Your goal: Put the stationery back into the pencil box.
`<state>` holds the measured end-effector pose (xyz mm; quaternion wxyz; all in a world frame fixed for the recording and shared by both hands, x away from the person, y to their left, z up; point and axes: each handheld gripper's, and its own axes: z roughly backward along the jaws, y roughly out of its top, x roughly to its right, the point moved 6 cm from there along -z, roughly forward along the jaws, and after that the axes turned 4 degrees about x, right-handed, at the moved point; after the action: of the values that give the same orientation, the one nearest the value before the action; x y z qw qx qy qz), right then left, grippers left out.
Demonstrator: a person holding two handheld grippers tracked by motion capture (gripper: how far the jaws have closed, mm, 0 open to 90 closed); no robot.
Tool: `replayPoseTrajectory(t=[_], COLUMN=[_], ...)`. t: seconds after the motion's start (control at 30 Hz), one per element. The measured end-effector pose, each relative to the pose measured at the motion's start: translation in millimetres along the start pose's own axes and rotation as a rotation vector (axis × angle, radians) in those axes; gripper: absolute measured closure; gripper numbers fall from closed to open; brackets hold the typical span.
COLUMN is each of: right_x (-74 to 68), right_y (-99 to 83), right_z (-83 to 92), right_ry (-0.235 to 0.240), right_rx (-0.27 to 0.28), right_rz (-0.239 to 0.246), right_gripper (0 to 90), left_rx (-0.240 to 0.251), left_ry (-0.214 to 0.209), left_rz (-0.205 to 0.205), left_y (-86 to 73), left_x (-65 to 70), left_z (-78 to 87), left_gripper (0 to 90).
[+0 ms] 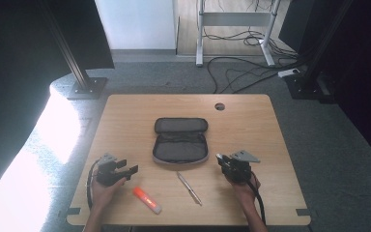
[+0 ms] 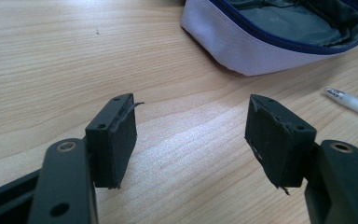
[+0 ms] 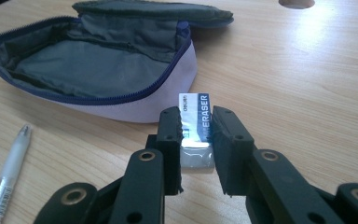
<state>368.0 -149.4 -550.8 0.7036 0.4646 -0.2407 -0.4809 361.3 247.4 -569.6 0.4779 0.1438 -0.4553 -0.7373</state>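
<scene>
Desk [image 1: 125, 116] is light wood grain, with a round cable hole [image 1: 220, 106] near the far edge, right of centre. Grey carpet [image 1: 328, 145] around it, black frame posts at both far corners on floor plates [image 1: 87, 88], loose cables [image 1: 241, 72] on the floor beyond, and the legs of a white desk frame [image 1: 200, 43] at the back. Strong sun patch on the floor at left.

Pencil case [image 1: 180, 141] lies open mid-desk: dark grey lining, blue zip, pale outer wall, lid flipped towards the far side. Pen [image 1: 189, 188] lies diagonally just in front of it; orange and white marker [image 1: 147, 200] sits near the front edge, left of the pen.

Eraser [image 3: 195, 130]: white block in a sleeve printed ERASER on a dark band, bare white end towards the camera. It sits between the pads of the right tool [image 3: 195, 122], jaws narrowed on it, gripped across its width. In the right gripper view it is just in front of the case's near wall; whether it touches the desk cannot be told.

Left tool [image 2: 191, 121] has jaws wide apart with nothing between them, low over bare desk left of the case, near the marker
</scene>
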Motion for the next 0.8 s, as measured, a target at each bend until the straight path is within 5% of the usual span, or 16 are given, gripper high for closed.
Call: replayPoseTrajectory(t=[0.5,0.8], right_x=[1.3,-11.8], right_y=[15.8,25.0], right_z=[8.7,0.3], right_ry=[0.001,0.036], right_rx=[0.043,0.054], right_rz=[-0.012,-0.013], right_gripper=[72.5,72.5], left_rx=[-0.016,-0.006], left_ry=[0.003,-0.004], left_rz=[0.004,0.001], left_y=[-1.8,-0.5], left_x=[-0.3,2.0], left_z=[-1.5,-0.7], left_gripper=[34.3,34.3])
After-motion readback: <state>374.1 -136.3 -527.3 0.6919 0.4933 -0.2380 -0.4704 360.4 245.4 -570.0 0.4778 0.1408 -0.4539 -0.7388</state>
